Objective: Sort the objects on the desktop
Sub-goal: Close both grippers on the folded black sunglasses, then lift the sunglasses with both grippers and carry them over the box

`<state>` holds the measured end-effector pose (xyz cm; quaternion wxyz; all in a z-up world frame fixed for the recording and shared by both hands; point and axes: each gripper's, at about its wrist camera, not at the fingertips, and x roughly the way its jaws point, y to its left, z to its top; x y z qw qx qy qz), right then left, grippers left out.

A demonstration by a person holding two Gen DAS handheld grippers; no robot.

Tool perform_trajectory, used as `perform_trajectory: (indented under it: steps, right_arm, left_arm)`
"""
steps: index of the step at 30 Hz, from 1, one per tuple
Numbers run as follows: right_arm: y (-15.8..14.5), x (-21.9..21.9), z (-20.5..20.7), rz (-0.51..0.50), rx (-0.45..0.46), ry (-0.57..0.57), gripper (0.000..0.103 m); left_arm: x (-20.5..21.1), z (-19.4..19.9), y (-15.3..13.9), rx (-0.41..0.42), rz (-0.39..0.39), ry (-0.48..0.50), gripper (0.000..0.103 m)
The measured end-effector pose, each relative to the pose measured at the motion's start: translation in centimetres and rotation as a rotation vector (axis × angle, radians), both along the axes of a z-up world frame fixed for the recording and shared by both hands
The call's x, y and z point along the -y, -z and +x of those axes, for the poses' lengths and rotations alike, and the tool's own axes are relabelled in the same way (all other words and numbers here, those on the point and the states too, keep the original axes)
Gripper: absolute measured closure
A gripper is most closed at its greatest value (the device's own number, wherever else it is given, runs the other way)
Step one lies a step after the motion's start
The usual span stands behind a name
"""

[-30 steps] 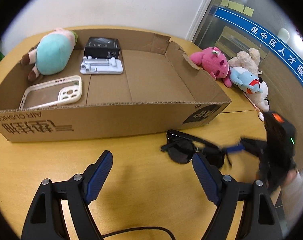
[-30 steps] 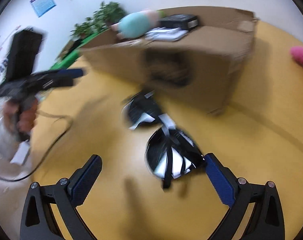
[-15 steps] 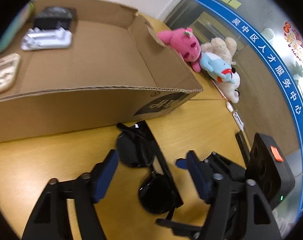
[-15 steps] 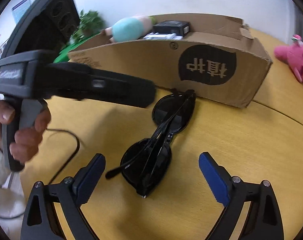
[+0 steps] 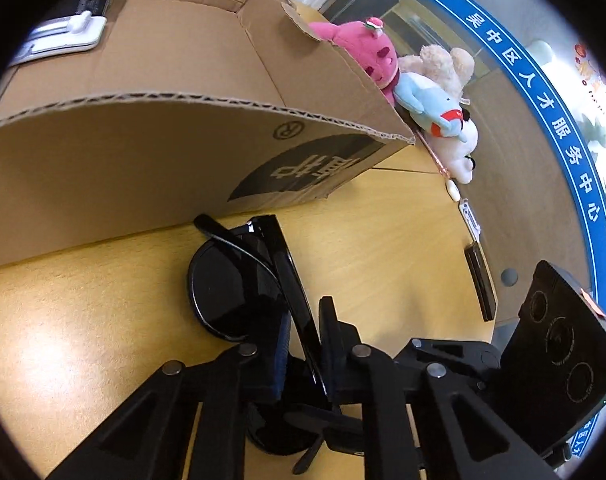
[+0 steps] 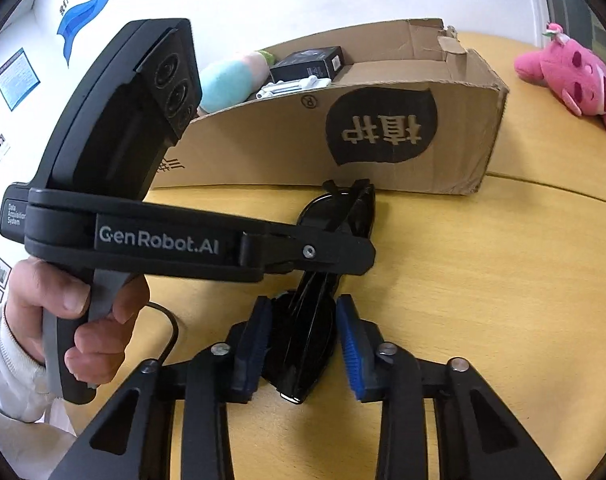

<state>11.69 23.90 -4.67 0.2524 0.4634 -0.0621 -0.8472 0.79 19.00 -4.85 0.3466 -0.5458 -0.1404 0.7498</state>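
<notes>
Sunglasses (image 5: 239, 292), black and folded, lie on the yellow desk (image 5: 83, 320) at lower centre of both views, just in front of the cardboard box (image 5: 163, 152) that fills the upper left of the left wrist view. The left tool (image 5: 303, 344) is clenched on the frame of the sunglasses, its dark fingers pressed against either side near the hinge. In the right wrist view the right tool (image 6: 303, 344) has its blue-padded fingers (image 6: 353, 354) flanking the near lens; the left pad looks to touch it, while a narrow gap shows at the right pad, so a firm grasp cannot be told. The left tool (image 6: 319, 252) crosses that view from the left, held by a hand (image 6: 75, 320). A pink plush (image 6: 563, 68) lies at upper right, beside the box.
</notes>
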Motion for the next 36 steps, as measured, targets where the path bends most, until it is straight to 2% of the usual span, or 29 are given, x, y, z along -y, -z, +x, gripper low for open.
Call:
perform_trajectory:
  steps: [6,13,18,22,28,33,36]
  right_arm:
    - [-0.9,0.0,0.6,-0.034,-0.026,0.017,0.087]
    - [-5.1,0.0,1.5,-0.076,-0.119,0.011,0.091]
    - [-8.3,0.0,0.2,-0.11,-0.185,0.001,0.091]
    - [-11.1,0.6,-2.8,-0.107,-0.245,-0.022,0.091]
    - [-14.7,0.7,-10.6,-0.133,-0.272,-0.051,0.091]
    - [-16.2,1.0,-16.9,-0.107,-0.263,-0.057,0.091]
    - [-15.7,0.9,-21.0,-0.122,-0.212,-0.048,0.091]
  left_arm:
    - [0.9,1.1,-2.2,-0.046,0.013,-0.027,0.094]
    - [1.6,2.8,-8.3,-0.186,0.001,-0.048,0.095]
    - [1.6,1.1,-12.0,-0.272,-0.017,-0.066,0.096]
    - [2.0,-2.7,-15.3,-0.337,-0.038,-0.064,0.095]
    - [2.6,-9.5,-18.7,-0.381,-0.039,-0.066,0.095]
    - [2.4,-15.4,-19.4,-0.375,-0.06,-0.071,0.096]
    - [2.6,-19.8,-18.2,-0.309,-0.05,-0.078,0.096]
